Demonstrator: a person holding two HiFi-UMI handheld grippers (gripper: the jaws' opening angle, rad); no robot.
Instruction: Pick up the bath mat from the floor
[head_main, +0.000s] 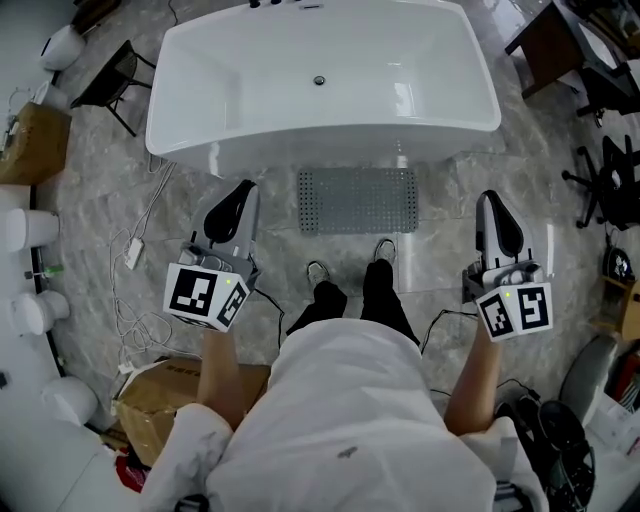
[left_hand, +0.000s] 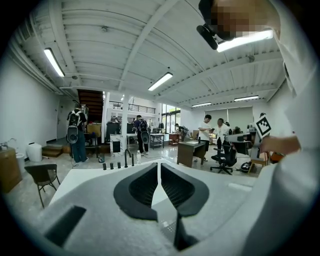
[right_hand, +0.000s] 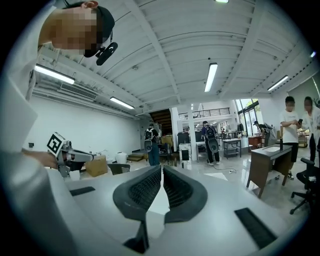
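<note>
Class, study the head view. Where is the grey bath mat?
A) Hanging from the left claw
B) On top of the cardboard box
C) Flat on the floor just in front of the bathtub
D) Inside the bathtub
C: the bath mat lies flat on the floor, just in front of the near side of the white bathtub, and nothing is holding it.

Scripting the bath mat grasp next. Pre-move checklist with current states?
1. Grey perforated rubber bath mat in view, flat before the white bathtub: ok.
2. Mat unobstructed: ok, shoes stand short of it.
3. Left hand-held gripper empty: ok. Jaws open: not ok, shut.
4. Right hand-held gripper empty: ok. Jaws open: not ok, shut.
5. Grippers at mat: not ok, both off to its sides.
6. Mat edge liftable: cannot tell.
</note>
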